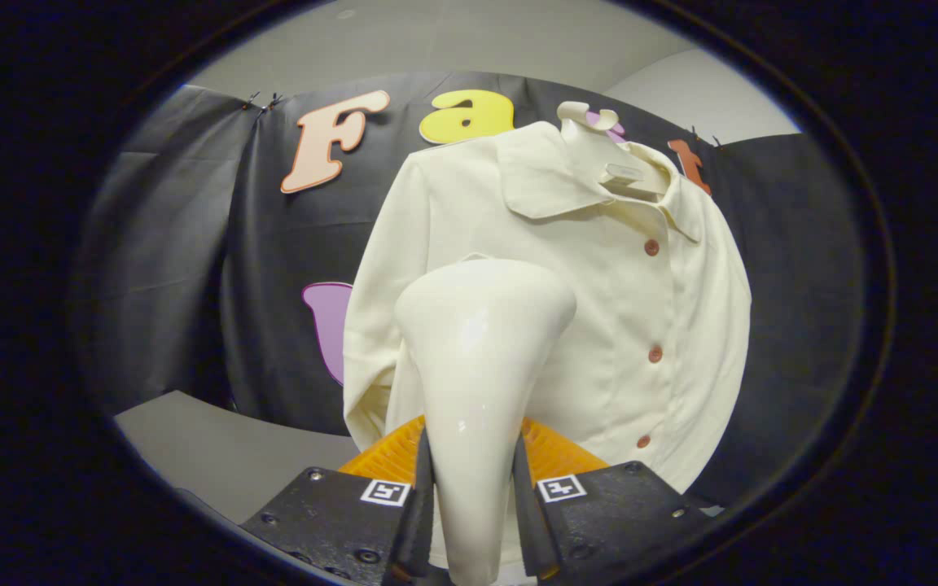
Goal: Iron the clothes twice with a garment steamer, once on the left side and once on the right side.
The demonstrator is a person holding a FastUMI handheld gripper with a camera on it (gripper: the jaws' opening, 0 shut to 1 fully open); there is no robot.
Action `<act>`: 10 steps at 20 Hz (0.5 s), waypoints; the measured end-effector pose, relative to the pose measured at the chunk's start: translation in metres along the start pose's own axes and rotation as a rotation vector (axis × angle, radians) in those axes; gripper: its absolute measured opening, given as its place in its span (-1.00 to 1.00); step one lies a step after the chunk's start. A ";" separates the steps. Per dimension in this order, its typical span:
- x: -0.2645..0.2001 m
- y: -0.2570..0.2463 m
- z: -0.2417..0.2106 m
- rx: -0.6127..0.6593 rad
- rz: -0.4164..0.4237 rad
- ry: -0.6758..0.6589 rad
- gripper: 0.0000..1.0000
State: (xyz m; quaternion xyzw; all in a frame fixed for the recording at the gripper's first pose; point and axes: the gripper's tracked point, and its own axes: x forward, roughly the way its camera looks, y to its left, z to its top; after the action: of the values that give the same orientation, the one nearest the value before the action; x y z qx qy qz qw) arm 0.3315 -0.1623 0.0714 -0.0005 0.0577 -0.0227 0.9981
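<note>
A cream button-up shirt (599,277) hangs on a pale hanger (591,122) in front of the booth's black cloth wall. A glossy cream garment steamer (477,358) stands upright between my fingers, its wide head raised against the shirt's left front panel, left of the row of brown buttons (655,353). My gripper (473,521) is shut on the steamer's handle, both fingers pressing its sides. The steamer's head hides part of the shirt's lower left front and whether it touches the fabric.
The black cloth wall (192,268) spans the back behind the shirt. A grey floor or table surface (216,456) lies low to the left. An orange ribbed part (387,456) shows just behind the fingers, under the steamer.
</note>
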 end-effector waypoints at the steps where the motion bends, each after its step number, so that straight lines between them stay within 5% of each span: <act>1: 0.000 -0.003 -0.003 -0.002 -0.009 0.003 -0.15; 10: -0.012 -0.019 -0.072 0.024 -0.016 0.044 -0.15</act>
State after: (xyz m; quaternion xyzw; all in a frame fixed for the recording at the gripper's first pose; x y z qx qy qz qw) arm 0.3103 -0.1809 0.0009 0.0117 0.0794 -0.0315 0.9963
